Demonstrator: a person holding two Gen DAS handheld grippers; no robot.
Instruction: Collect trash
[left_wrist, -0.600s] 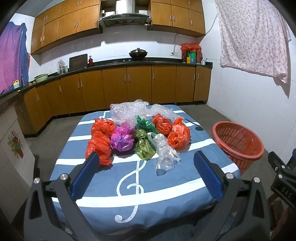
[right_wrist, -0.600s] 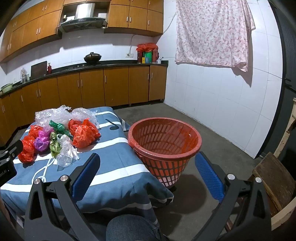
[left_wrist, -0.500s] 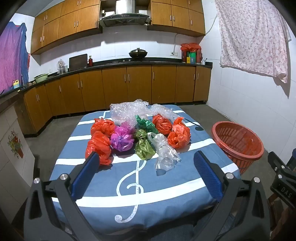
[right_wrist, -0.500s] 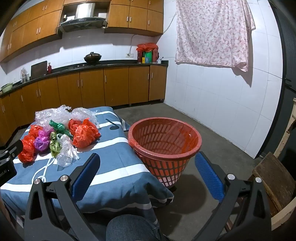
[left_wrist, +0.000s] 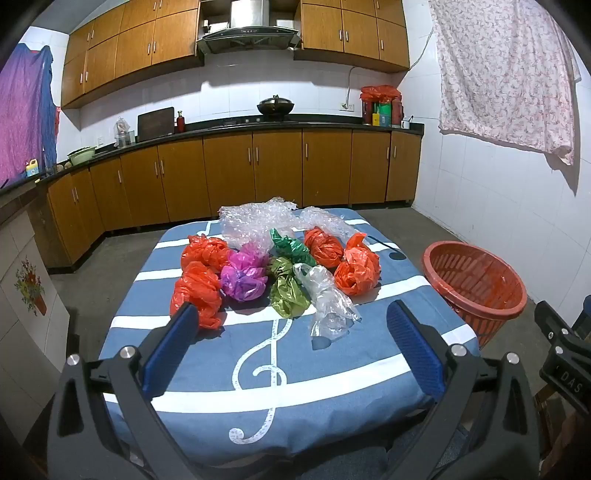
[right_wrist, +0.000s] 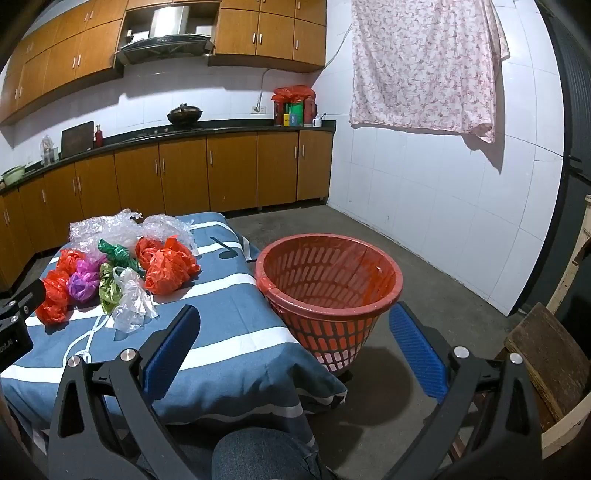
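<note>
- This is a home kitchen.
- Brown wooden cabinets (left_wrist: 229, 177) run under a dark counter along the back of the left wrist view, with matching wall cupboards (left_wrist: 354, 33) across the top.
- A steel range hood (left_wrist: 247, 29) hangs at top centre, above a black lidded wok (left_wrist: 276, 105) on the hob.
- White tiles (right_wrist: 424, 192) cover the walls.
- A green basin (left_wrist: 82, 155) and a red bottle (left_wrist: 180, 122) stand on the counter at left.
- A floral cloth (right_wrist: 424, 62) hangs on the wall at upper right.
- The floor (right_wrist: 424, 280) is bare grey concrete.
</note>
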